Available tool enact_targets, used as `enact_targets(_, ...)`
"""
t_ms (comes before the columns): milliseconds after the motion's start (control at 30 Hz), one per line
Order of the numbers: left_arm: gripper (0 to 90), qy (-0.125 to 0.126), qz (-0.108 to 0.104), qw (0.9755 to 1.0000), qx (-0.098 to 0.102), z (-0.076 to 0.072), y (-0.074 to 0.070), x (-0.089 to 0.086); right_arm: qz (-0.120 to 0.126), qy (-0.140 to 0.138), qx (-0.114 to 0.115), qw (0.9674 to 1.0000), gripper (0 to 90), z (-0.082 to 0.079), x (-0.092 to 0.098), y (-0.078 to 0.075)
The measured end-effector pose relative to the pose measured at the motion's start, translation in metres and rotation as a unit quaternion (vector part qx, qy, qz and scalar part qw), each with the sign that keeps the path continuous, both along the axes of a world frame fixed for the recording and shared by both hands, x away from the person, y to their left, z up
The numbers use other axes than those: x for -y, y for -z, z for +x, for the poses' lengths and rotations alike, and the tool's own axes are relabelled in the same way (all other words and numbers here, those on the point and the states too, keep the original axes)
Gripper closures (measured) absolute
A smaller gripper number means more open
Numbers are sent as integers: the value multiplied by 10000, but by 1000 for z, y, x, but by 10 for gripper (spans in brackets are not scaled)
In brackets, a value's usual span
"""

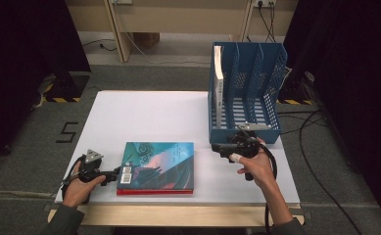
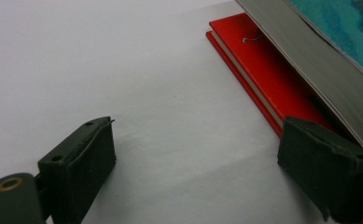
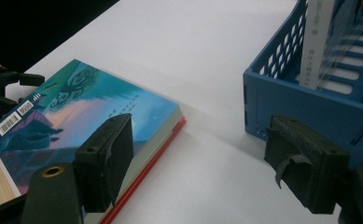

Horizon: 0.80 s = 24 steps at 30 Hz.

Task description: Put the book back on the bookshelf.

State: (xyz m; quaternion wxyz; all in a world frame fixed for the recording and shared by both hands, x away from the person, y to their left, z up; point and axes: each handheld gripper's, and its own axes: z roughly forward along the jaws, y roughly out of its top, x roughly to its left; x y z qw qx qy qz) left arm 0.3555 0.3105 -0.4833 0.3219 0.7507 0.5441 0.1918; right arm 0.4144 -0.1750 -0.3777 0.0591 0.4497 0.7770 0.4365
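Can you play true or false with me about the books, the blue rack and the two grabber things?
1. Two books lie stacked on the table. True: the teal book lies on top of the red book.
2. The blue rack has nothing in it. False: a white book stands upright in its leftmost slot.
3. The right gripper is holding the teal book. False: its jaws stand open with nothing between them, in the gap between the books and the rack.
4. The left gripper is at the left edge of the stacked books. True: its jaws are open there.
5. The red book is in the rack. False: it lies flat on the table under the teal book.
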Motion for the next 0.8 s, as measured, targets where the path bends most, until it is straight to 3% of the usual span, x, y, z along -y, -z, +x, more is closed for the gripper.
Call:
enact_targets(400, 102, -11, -43, 10000, 8, 0, 0, -1, 89, -86, -242, 9996, 248, -6, -5, 17)
enact_targets(600, 150, -68, -125, 9999, 20, -1, -2, -5, 236, -165, -414, 9987, 248, -12, -7, 25)
enact_targets(667, 150, -117, -42, 9999, 89, -1, -4, -5, 226, -210, -450, 9985, 248, -14, -8, 29)
enact_targets(800, 149, -171, -123, 9993, 304, -4, -12, -4, 210, -325, -548, 9977, 247, -20, -18, 38)
